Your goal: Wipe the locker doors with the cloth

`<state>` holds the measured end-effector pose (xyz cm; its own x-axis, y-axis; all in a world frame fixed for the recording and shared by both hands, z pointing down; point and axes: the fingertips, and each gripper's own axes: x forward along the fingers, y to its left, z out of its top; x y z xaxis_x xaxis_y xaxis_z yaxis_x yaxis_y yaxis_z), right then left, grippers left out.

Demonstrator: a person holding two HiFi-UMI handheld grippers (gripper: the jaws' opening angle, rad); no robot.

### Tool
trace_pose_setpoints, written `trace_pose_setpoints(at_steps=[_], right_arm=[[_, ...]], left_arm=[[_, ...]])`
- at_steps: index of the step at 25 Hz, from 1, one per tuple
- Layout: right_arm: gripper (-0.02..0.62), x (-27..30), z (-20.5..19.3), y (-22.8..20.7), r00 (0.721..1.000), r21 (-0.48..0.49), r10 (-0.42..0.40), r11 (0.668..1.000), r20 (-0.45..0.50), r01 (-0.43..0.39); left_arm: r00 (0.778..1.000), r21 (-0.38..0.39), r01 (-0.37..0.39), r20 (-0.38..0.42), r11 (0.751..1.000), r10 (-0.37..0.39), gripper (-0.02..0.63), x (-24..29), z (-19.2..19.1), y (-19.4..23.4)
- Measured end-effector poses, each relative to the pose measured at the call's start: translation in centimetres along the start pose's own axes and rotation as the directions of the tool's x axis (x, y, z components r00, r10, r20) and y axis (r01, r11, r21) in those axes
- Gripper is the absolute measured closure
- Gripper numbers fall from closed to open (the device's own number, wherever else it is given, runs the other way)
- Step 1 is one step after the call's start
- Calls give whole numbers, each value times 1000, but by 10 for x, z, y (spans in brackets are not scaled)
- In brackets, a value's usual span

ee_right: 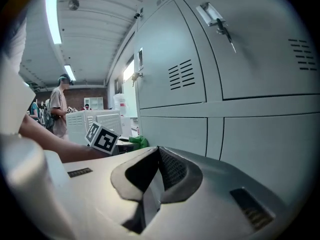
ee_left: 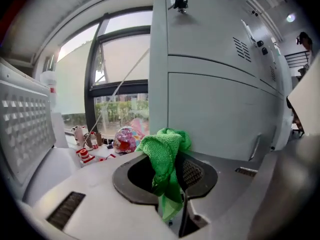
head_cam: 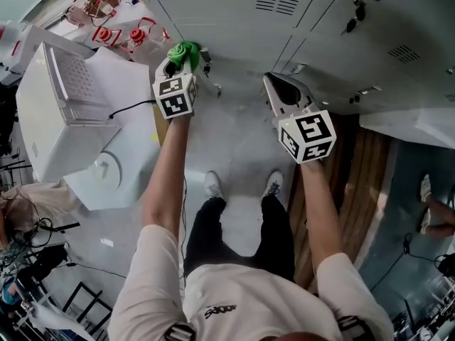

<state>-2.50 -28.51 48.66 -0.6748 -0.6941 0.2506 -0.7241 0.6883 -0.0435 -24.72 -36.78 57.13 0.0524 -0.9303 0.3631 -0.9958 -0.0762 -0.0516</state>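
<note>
A green cloth [head_cam: 185,52] is pinched in my left gripper [head_cam: 179,61], bunched up and sticking out past the jaws. In the left gripper view the cloth [ee_left: 165,171] hangs between the closed jaws, a short way off the grey locker doors [ee_left: 220,114]. My right gripper [head_cam: 279,89] is shut with nothing in it, its jaws meeting in front of the locker doors [ee_right: 235,69]. The right gripper view also shows the left gripper's marker cube [ee_right: 102,137] and the cloth [ee_right: 137,142] beyond it. The locker doors [head_cam: 320,41] fill the top of the head view.
A white cabinet with a perforated panel [head_cam: 71,112] stands to my left. A window sill with small red and white items [ee_left: 95,146] lies beyond it. Keys hang in locker locks [ee_right: 222,26]. A person [ee_right: 59,111] stands in the background. My feet [head_cam: 242,185] are below.
</note>
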Motion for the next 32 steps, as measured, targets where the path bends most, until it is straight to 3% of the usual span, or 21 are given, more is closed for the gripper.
trace_pose_setpoints(at_steps=[9, 13, 21, 27, 32], right_arm=[[588, -23, -23, -33, 997, -11, 80, 997, -20, -80], [586, -37, -40, -49, 996, -21, 79, 997, -39, -79], [586, -59, -61, -76, 998, -22, 33, 999, -52, -34], [586, -49, -78, -68, 998, -40, -15, 999, -62, 13], [586, -19, -81, -38, 999, -31, -29, 999, -29, 28]], left_arm=[[997, -61, 36, 76, 997, -31, 509, 6, 18, -92], [996, -53, 56, 77, 997, -52, 509, 10, 13, -135], [967, 21, 248, 62, 969, -249, 509, 22, -6, -238], [950, 94, 289, 92, 953, -297, 509, 22, -9, -225], [974, 66, 202, 91, 977, -207, 509, 25, -25, -145]])
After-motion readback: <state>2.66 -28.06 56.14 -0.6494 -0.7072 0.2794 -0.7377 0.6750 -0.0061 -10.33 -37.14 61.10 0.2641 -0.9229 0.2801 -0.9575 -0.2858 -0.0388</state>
